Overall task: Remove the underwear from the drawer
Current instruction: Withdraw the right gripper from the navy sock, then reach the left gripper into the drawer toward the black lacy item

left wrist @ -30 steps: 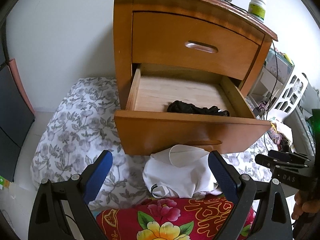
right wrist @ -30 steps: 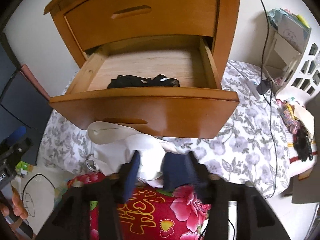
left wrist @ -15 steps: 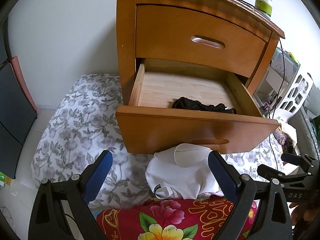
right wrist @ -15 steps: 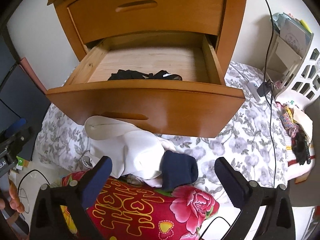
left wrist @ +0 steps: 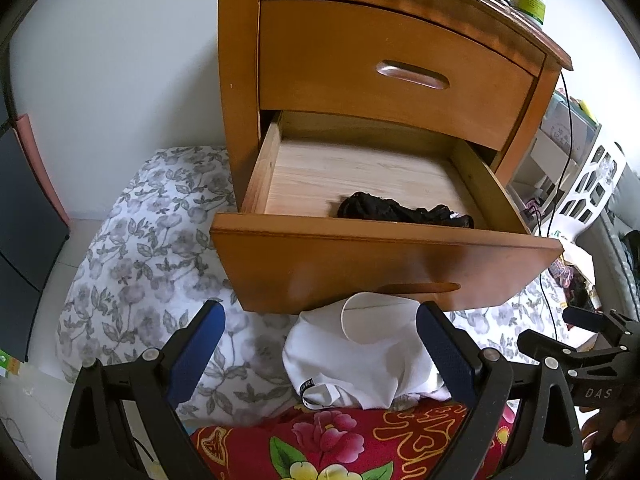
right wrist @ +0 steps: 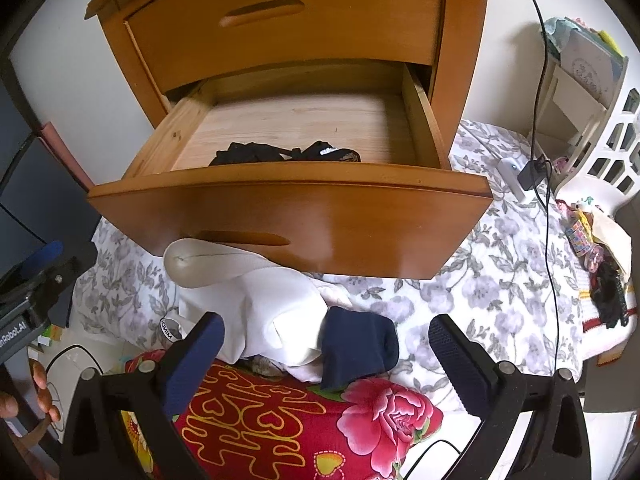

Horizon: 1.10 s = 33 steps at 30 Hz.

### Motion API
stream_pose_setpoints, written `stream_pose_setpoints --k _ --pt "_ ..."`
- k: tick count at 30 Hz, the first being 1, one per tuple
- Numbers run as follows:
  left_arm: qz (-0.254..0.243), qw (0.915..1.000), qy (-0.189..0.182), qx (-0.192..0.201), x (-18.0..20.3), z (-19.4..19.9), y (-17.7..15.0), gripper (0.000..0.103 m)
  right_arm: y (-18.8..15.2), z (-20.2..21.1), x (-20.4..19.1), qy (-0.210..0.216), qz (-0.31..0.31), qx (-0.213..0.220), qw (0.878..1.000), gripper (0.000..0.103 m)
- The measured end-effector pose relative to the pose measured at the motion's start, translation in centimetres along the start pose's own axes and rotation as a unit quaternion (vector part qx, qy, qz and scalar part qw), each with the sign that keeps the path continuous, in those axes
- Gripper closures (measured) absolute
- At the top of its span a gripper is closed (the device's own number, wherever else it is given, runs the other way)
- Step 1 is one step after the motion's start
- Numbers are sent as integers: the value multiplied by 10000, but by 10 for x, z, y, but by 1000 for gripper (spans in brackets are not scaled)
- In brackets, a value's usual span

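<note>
A grey floral sheet [right wrist: 472, 296] is spread as the support. A white garment pile [right wrist: 276, 312] is laid on it at 6 o'clock of the nightstand [right wrist: 304, 20], a navy sock [right wrist: 360, 346] at the pile's 3 o'clock, a red floral cloth [right wrist: 304, 416] at 6 o'clock.

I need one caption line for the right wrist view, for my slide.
Open right gripper above a navy sock; black underwear lies in the open drawer.

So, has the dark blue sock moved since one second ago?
Cannot tell. The sock lies beside the white clothes as before; only the right tool has opened around it.
</note>
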<state>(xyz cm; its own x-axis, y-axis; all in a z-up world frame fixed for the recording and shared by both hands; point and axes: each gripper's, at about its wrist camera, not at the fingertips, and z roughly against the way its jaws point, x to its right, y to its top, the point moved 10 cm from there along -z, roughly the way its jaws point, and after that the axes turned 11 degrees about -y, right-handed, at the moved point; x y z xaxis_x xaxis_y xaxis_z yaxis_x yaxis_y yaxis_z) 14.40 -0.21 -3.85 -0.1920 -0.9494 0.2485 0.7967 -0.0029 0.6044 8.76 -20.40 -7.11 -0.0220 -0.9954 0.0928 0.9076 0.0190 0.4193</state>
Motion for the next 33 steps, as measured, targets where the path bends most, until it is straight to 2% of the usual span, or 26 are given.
stream_pose_setpoints --k 9,19,22,28,33 --pt "-160 9998 -4 148 -2 -3 30 6 8 -4 4 47 -7 60 10000 0" --pt "-126 9997 -18 196 -14 -8 109 6 21 -7 16 39 -96 183 9998 0" --pt "-190 9998 -88 8 -13 -20 124 6 23 -9 21 23 -149 185 9997 0" --pt "-220 9959 -412 -774 -2 -67 129 7 23 -17 28 21 -223 129 9997 0" --pt "-288 9837 -525 -1696 11 -124 107 7 20 -26 29 34 -229 41 9997 0"
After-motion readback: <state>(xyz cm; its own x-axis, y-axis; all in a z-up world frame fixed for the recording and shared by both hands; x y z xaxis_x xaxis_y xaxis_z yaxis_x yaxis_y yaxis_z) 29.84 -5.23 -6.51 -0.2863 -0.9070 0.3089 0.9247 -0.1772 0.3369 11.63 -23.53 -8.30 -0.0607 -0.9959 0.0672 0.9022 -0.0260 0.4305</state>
